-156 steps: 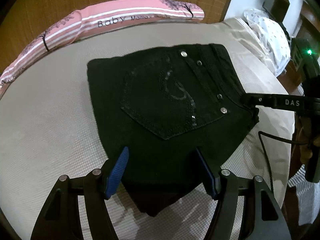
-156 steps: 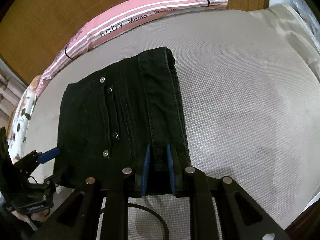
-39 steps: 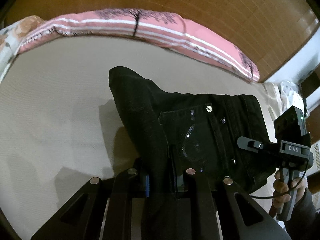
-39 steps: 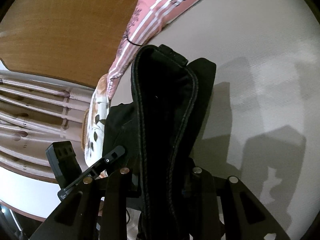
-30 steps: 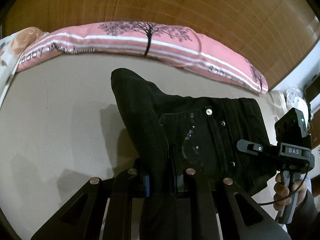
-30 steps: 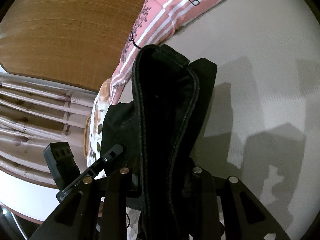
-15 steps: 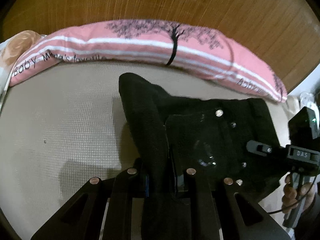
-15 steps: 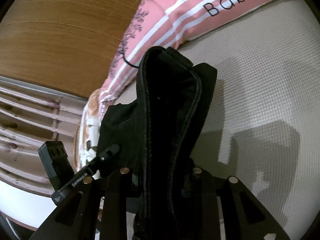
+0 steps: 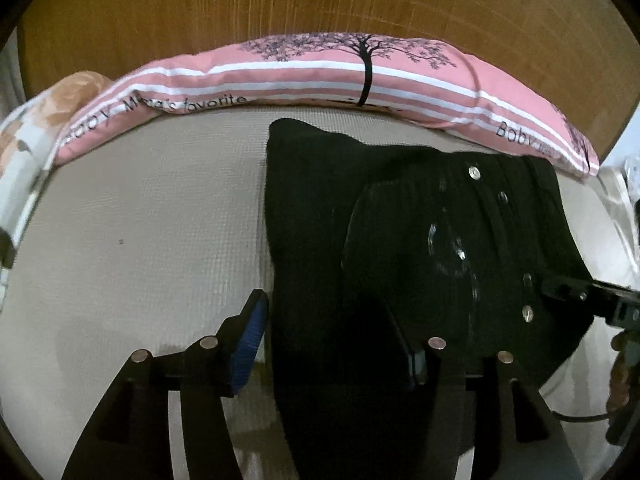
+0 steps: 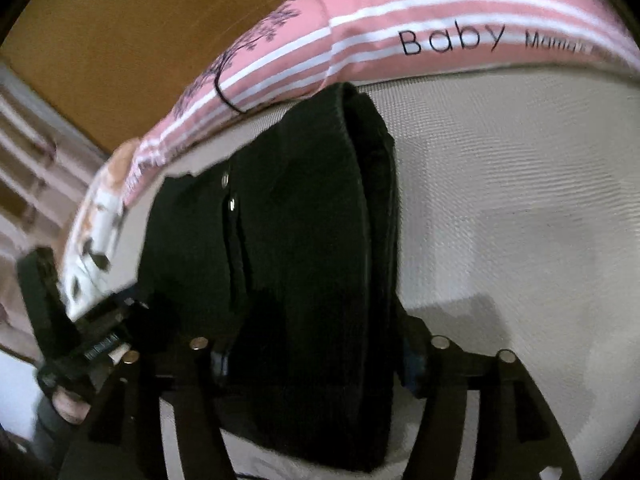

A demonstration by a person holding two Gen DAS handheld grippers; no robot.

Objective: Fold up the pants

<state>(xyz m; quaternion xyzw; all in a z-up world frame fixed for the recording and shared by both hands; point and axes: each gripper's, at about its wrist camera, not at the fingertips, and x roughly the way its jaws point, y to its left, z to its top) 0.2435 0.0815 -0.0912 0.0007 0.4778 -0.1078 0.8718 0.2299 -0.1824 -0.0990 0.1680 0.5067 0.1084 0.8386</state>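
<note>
The left tool [image 9: 332, 344] stands released, its blue pads [image 9: 250, 340] spread wide on either side of the folded black pants [image 9: 400, 240], which lie flat on the beige bed [image 9: 140, 220] just short of the pink striped pillow [image 9: 320, 76]. This view alone shows the back pocket with its sequin swirl and metal rivets. The right wrist view shows instead the thick layered waistband edge of the pants [image 10: 320, 240] and the right tool [image 10: 316, 360], also spread apart, with the cloth lying between its fingers. A wooden headboard [image 9: 320, 0] rises behind the pillow, and a floral cushion [image 9: 36, 128] sits at the far left. The right view is blurred, and the dark cloth hides most of the right tool's pads.
</note>
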